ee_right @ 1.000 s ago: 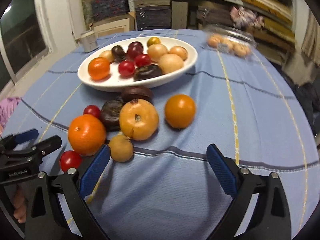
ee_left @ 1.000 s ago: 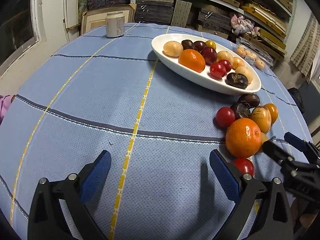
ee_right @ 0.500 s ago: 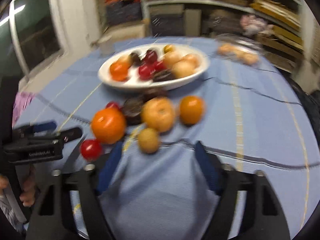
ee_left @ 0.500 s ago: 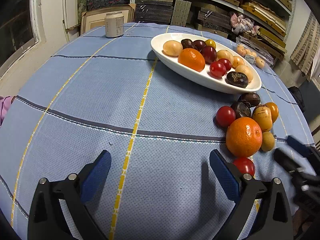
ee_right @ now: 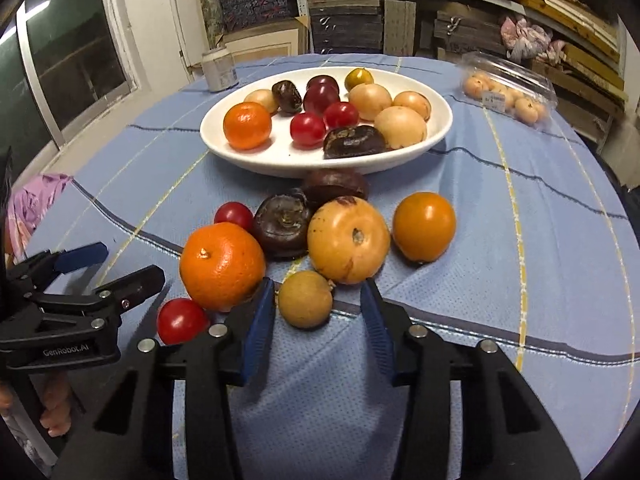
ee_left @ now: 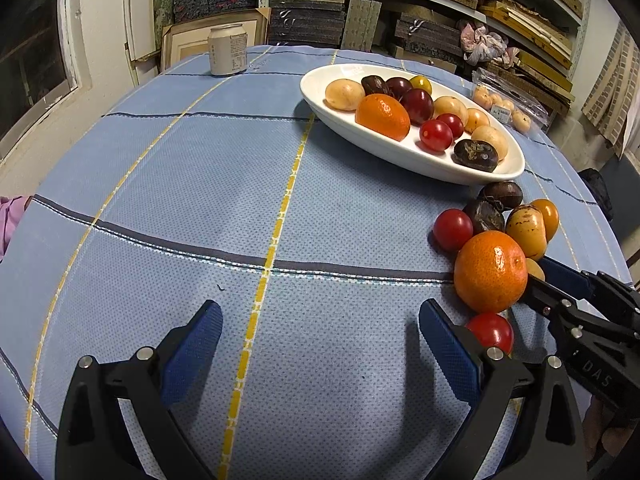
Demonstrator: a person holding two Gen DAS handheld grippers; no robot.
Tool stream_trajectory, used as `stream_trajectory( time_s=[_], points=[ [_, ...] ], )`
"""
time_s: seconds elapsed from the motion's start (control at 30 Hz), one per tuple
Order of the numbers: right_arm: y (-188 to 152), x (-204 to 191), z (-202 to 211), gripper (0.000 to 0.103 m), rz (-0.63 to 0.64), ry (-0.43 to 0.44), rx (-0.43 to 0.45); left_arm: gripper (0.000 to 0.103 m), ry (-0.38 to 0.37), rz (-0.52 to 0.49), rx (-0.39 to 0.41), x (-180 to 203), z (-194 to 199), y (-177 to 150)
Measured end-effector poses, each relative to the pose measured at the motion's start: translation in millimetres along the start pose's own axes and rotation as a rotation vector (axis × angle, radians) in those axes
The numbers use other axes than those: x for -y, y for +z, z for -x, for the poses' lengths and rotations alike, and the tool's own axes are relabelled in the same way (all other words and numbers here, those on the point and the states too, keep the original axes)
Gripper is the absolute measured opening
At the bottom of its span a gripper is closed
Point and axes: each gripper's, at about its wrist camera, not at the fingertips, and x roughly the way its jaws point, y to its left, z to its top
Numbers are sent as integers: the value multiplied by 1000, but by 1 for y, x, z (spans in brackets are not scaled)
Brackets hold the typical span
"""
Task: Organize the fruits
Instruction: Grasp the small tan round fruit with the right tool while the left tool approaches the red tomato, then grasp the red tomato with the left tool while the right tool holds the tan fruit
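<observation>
A white oval plate (ee_right: 280, 164) (ee_left: 400, 156) holds several fruits. In front of it on the blue cloth lie loose fruits: a mandarin (ee_right: 222, 266) (ee_left: 490, 270), two red cherry tomatoes (ee_right: 182, 320) (ee_right: 234, 214), two dark fruits (ee_right: 282, 222), a big yellow fruit (ee_right: 348, 240) and an orange one (ee_right: 424, 226). My right gripper (ee_right: 318, 314) (ee_left: 538, 280) is closing around a small tan fruit (ee_right: 306, 299); the pads stand beside it with gaps. My left gripper (ee_left: 320, 320) (ee_right: 128, 262) rests wide open over bare cloth, left of the pile.
A drink can (ee_left: 228, 50) stands at the table's far edge. A clear plastic box of small fruits (ee_right: 508, 92) lies at the back right. Shelves of stacked boards fill the wall behind. A purple cloth (ee_right: 32, 200) shows off the table's left side.
The right gripper's jaws have narrowed a lot and it has shifted so the small tan fruit sits between its fingers. The left gripper has not moved.
</observation>
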Motion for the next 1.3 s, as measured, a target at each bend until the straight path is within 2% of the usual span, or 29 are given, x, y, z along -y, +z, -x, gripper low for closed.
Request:
stream_trajectory(
  time_s=[0.1, 0.2, 0.23, 0.33, 0.63, 0.8, 0.87, 0.93, 1.0, 1.07, 1.2, 1.3],
  points=[
    [1, 2, -1, 45, -8, 7, -4, 99, 3, -3, -1, 1, 0, 0],
    [-1, 4, 1, 36, -10, 21, -5, 99, 4, -4, -1, 1, -1, 0],
    [-2, 3, 2, 26, -7, 33, -4, 99, 5, -5, -1, 1, -1, 0],
    [-8, 1, 7, 26, 15, 45, 0, 99, 7, -7, -2, 1, -1, 0],
    [-6, 6, 5, 27, -33, 71, -4, 99, 10, -10, -3, 2, -1, 0],
    [-23, 32, 30, 27, -142, 95, 50, 99, -6, 2, 2, 0, 0, 0],
    [-31, 46, 39, 27, -200, 104, 65, 99, -37, 9, 7, 1, 2, -1],
    [-38, 60, 43, 27, -267, 118, 66, 99, -72, -17, 23, 7, 7, -3],
    [-40, 67, 45, 27, -303, 127, 67, 99, -69, -70, 48, 17, 12, -5],
    [-39, 65, 47, 27, -293, 134, 72, 99, -57, -127, 81, 28, 17, -7],
    [-38, 58, 49, 27, -258, 143, 74, 99, -100, -177, 109, 39, 23, -9],
    [-38, 60, 49, 27, -270, 148, 72, 99, -119, -227, 165, 50, 34, -14]
  ],
)
